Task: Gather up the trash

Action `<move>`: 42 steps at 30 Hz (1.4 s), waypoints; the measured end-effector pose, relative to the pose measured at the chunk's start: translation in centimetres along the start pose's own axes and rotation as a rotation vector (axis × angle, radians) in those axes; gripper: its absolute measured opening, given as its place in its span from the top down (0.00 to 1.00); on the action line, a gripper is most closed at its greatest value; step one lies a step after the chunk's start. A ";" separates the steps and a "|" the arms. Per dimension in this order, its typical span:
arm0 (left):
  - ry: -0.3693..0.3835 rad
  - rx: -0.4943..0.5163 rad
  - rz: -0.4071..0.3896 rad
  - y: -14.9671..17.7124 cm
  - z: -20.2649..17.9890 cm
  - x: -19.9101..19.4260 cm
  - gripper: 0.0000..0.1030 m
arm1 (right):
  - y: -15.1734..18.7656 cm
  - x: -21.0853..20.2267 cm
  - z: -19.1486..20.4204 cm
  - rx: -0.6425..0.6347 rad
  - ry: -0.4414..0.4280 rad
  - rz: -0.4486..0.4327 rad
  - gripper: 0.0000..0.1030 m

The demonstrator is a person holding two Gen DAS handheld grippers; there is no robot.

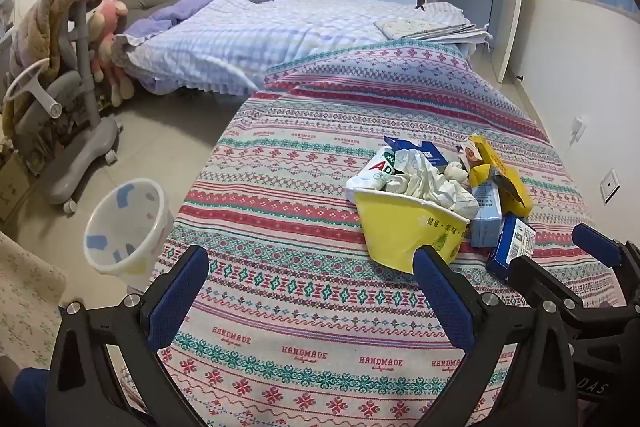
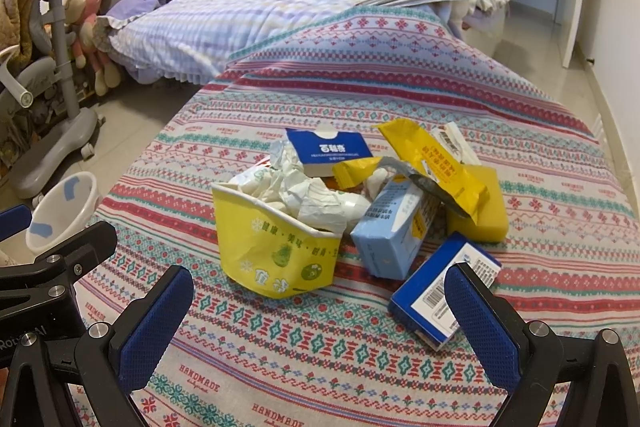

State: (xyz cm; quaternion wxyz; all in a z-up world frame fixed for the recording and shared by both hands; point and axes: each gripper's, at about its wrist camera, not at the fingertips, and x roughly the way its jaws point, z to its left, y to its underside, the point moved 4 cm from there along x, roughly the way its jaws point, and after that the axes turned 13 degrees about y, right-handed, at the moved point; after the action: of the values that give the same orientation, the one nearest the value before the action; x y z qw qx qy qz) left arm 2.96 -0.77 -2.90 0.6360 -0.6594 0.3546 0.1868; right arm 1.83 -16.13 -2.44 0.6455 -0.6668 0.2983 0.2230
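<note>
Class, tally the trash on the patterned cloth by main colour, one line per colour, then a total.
Yellow: 3 – paper cup, torn wrapper, yellow block
Blue: 3 – dark box, light-blue box, blue carton
White: 1 – crumpled paper
Total: 7

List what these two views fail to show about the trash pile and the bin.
- Yellow paper cup: contents beneath the crumpled paper, both views.
- Trash bin: base hidden by the patterned cloth, left view; partly behind the left gripper, right view.
- Dark blue box: partly behind a right gripper finger.
</note>
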 end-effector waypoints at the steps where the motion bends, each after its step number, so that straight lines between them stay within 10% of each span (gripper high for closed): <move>1: -0.008 0.013 -0.008 0.0 -0.1 0.1 0.00 | 0.0 0.1 0.0 0.001 0.000 0.000 0.00; 7: -0.009 0.038 0.014 -0.2 -0.3 0.7 0.00 | 0.2 0.4 -0.1 0.009 -0.003 0.009 0.00; 14: 0.154 -0.034 0.130 -1.4 0.5 3.9 0.00 | -0.3 1.2 -1.5 0.074 -0.020 0.029 0.00; 23: 0.536 -0.416 0.261 -1.1 0.8 10.4 0.10 | -1.3 4.6 -7.9 0.251 0.046 0.150 0.00; 31: 0.511 -0.358 0.262 -2.4 0.0 15.1 0.14 | 0.2 8.1 -10.7 0.451 -0.010 0.318 0.00; 36: 0.581 -0.377 0.275 -1.7 0.1 16.5 0.56 | 1.9 9.3 -11.6 0.538 -0.036 0.407 0.00; 42: 0.585 -0.290 0.247 -1.8 -0.7 13.5 0.65 | 3.4 9.8 -12.6 0.595 -0.044 0.457 0.01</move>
State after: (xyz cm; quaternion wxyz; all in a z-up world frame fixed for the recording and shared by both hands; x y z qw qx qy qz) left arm 13.27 -4.69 -10.95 0.3798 -0.7208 0.5686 0.1140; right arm 5.47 -29.70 -10.79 0.7508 -0.3614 0.4773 0.2791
